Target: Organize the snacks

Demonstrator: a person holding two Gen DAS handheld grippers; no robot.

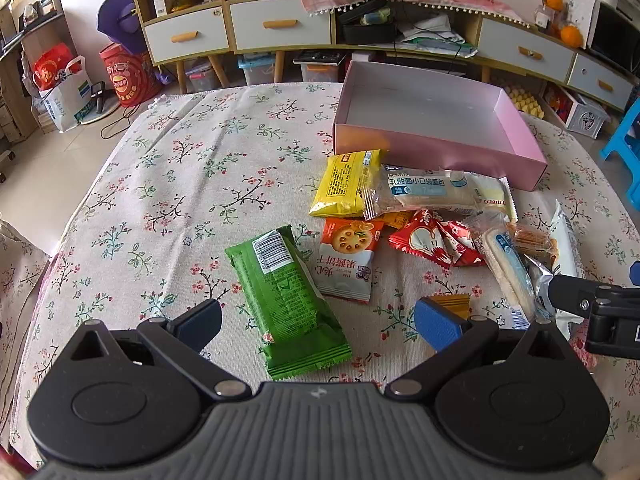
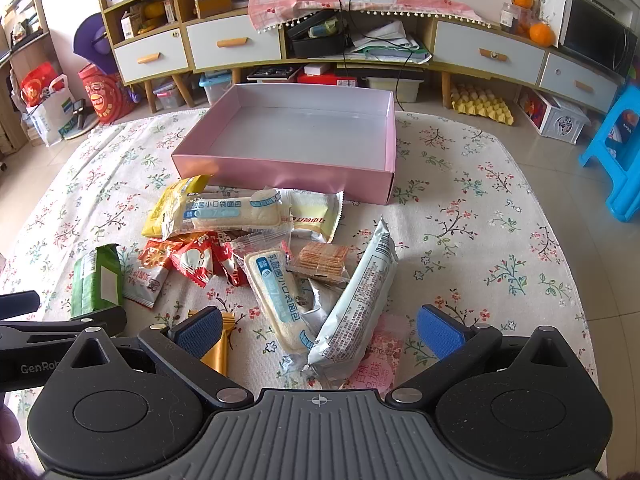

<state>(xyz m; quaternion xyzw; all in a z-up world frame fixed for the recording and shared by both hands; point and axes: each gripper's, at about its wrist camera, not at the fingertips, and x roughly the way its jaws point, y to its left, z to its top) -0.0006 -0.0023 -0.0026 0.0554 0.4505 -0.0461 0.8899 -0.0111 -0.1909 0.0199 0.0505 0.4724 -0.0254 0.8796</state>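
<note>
Snack packets on the counter (image 1: 160,168), pink box (image 2: 288,172) empty.
Both grippers, left hand-held gripper (image 1: 318,322) and right hand-held gripper (image 2: 320,330), are spread, holding nothing; green packet (image 1: 286,292) looks light, crinkly, slippery: pinch across its middle.

the left gripper (image 1: 318,322) hangs wide open over a green foil snack packet (image 1: 286,300) on the floral tablecloth (image 1: 168,184); an empty pink cardboard box (image 1: 436,148) sits beyond the snack pile.

pink box (image 2: 280,176) open-topped, snack pile (image 2: 280,248) in front

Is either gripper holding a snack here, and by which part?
Nothing is held. The left gripper and right gripper are both open above the snacks.
</note>
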